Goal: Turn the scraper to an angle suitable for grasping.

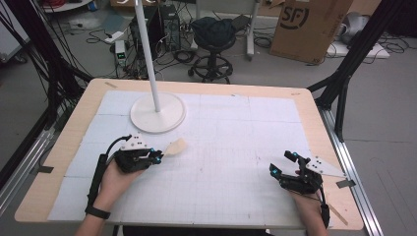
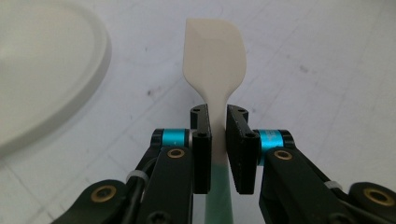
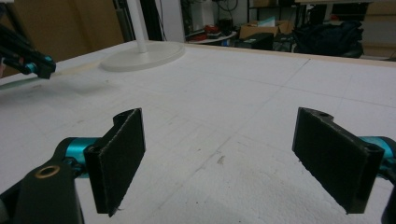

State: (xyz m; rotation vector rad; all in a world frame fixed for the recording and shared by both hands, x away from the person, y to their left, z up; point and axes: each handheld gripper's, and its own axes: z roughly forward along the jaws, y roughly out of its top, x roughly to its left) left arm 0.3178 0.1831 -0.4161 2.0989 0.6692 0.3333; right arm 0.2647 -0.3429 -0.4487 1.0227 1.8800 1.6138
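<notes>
Cream silicone spatula (image 2: 214, 56) is sitting gripped in the left tongs (image 2: 218, 122), jaws pinching its narrow neck, flat rounded blade jutting forward over the white gridded table (image 1: 231, 142) beside the lamp base (image 1: 158, 112). Pickup looks done; placing is remaining. Right tongs (image 3: 224, 158) are resting wide, holding nothing.

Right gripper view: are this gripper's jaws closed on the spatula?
No, the right gripper stands wide open over the bare table.

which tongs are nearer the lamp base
Left. The left tongs sit just in front of the lamp base, shut on a spatula. The right tongs are open, far off across the table.
</notes>
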